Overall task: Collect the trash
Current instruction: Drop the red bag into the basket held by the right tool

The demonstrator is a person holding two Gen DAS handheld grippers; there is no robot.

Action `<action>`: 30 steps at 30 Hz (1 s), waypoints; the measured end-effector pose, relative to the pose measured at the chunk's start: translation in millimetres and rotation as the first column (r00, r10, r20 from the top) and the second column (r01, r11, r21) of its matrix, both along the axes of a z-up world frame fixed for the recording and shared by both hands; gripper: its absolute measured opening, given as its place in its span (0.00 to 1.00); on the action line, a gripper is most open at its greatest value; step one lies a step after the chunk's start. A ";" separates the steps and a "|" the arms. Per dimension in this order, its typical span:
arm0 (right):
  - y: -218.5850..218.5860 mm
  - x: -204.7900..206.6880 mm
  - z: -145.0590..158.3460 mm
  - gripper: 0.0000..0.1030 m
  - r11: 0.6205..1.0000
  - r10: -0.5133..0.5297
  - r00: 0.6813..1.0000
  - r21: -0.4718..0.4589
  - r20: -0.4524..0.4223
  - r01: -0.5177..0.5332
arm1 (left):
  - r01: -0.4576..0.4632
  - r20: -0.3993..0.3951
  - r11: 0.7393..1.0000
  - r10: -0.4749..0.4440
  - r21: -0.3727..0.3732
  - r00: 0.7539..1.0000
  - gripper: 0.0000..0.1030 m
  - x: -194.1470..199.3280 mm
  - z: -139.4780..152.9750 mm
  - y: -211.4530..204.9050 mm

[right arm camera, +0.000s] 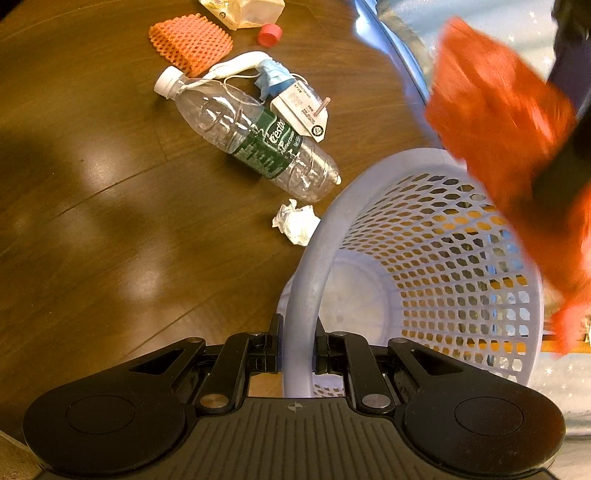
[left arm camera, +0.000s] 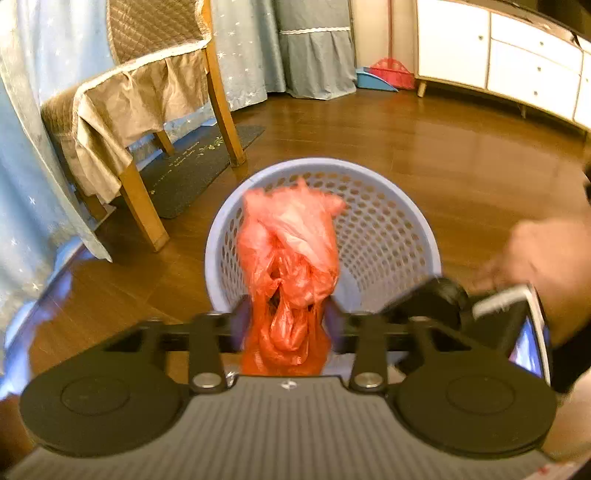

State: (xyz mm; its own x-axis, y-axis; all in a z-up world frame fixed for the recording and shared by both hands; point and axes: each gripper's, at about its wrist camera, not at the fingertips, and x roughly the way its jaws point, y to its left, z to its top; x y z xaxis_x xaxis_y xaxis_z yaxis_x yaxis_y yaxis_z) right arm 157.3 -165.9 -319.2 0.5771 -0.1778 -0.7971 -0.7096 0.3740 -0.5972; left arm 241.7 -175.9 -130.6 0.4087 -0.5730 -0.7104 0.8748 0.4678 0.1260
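An orange plastic bag [left arm camera: 291, 258] hangs bunched between the fingers of my left gripper [left arm camera: 286, 321], above the mouth of a pale blue perforated basket [left arm camera: 388, 229]. The jaws stand fairly wide and the bag touches both of them. In the right wrist view the bag [right arm camera: 495, 125] is a blurred shape over the basket [right arm camera: 461, 258]. My right gripper [right arm camera: 298, 350] is shut on the basket's near rim. The basket looks empty inside.
On the wooden floor left of the basket lie a clear bottle [right arm camera: 251, 136], crumpled tissue [right arm camera: 295, 221], orange foam net [right arm camera: 190, 42], red cap [right arm camera: 269, 35], blue mask [right arm camera: 275, 75] and small carton [right arm camera: 301, 107]. A covered chair [left arm camera: 140, 110], mat [left arm camera: 195, 166] and white cabinet [left arm camera: 517, 62] stand beyond. A person's hand [left arm camera: 539, 251] is at right.
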 end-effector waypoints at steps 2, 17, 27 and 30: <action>-0.6 0.7 0.9 0.09 1.000 -0.005 1.000 0.006 -0.003 0.005 | -0.024 -0.013 1.000 0.024 -0.013 1.000 0.46 5.8 -0.5 -4.3; 4.7 5.8 -1.4 0.09 0.999 -0.018 1.000 -0.028 0.012 0.018 | -0.203 0.057 0.979 0.203 -0.002 0.977 0.53 26.1 18.2 69.7; 7.3 21.0 -9.5 0.03 0.998 -0.037 0.999 -0.054 -0.040 0.034 | -0.440 0.065 0.893 0.435 0.092 0.898 0.54 41.3 28.9 159.4; 5.9 25.1 -13.9 0.01 0.997 -0.053 0.997 -0.051 -0.062 0.050 | -0.496 0.049 0.862 0.493 0.103 0.868 0.54 34.8 33.3 174.1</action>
